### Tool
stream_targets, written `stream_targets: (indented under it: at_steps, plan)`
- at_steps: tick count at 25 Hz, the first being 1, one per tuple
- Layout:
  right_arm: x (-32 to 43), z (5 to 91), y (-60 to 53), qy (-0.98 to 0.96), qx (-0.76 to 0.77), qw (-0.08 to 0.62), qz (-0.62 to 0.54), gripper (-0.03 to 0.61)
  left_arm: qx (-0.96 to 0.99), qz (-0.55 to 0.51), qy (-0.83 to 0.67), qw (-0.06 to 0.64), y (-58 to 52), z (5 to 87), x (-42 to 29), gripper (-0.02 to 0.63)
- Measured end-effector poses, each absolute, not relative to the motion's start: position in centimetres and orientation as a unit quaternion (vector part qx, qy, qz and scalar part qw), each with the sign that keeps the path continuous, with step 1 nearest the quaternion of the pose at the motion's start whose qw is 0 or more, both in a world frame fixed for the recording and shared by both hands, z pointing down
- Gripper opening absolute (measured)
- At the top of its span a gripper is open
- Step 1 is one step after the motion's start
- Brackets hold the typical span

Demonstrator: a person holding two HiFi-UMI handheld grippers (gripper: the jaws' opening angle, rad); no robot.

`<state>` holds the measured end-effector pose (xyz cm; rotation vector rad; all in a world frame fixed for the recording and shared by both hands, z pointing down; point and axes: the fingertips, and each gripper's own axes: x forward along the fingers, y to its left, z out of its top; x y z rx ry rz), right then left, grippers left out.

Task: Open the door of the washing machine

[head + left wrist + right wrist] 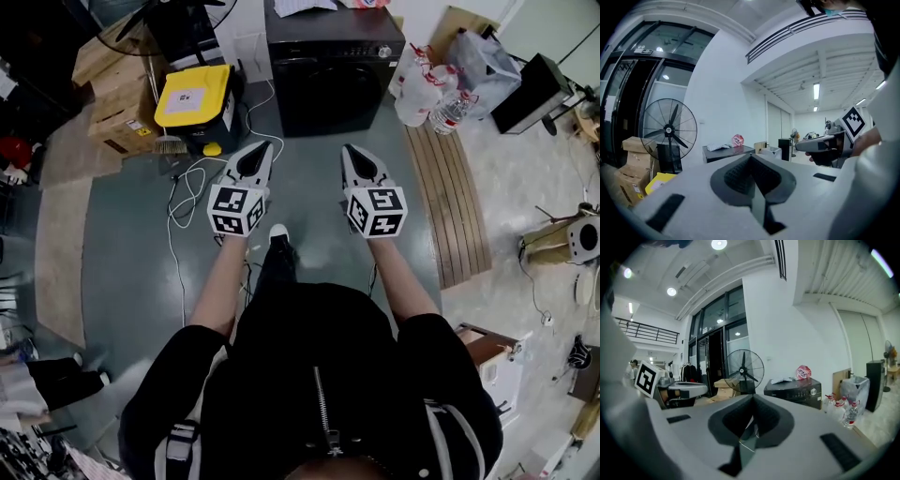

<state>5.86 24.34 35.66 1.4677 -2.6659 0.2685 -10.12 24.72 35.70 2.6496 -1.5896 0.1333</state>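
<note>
Ahead of you on the grey floor (309,187), the black washing machine (333,70) stands with its door closed, well apart from both grippers. You hold the left gripper (261,157) and the right gripper (358,161) side by side, roughly level, pointing toward it (each pair of jaws is pressed together, nothing between). A yellow-lidded box (194,96) sits left of the machine, and water bottles (424,94) sit to its right.
</note>
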Motion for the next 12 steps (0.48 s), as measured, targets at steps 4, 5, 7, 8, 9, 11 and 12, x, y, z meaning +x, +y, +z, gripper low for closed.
stream_targets:
  at_steps: [4,5,7,8,9,11,12]
  plan:
    - [3.5,35.9,18.0,-0.862,0.493,0.051,0.107,0.002,0.866,0.047,-0.498,0.03,18.0,35.3,-12.0,0.005]
    - [2.7,35.7,16.3,-0.86,0.496,0.053,0.111,0.002,0.869,0.049,-0.492,0.031,16.2,35.1,-12.6,0.005]
    - [1.2,35.5,13.1,-0.855,0.503,0.056,0.116,0.002,0.874,0.051,-0.482,0.034,12.7,35.0,-13.8,0.005]
    - [0.4,35.4,11.5,-0.853,0.506,0.057,0.118,0.002,0.877,0.052,-0.477,0.036,10.9,34.9,-14.4,0.005]
    - [-0.3,35.4,10.0,-0.851,0.509,0.057,0.119,0.002,0.879,0.051,-0.473,0.036,9.3,34.9,-15.0,0.005]
    - [-1.7,35.3,7.3,-0.847,0.515,0.056,0.119,0.002,0.884,0.052,-0.464,0.037,6.2,35.0,-16.1,0.005]
    - [-2.3,35.2,6.0,-0.846,0.517,0.055,0.119,0.002,0.886,0.053,-0.46,0.038,4.8,35.2,-16.6,0.005]
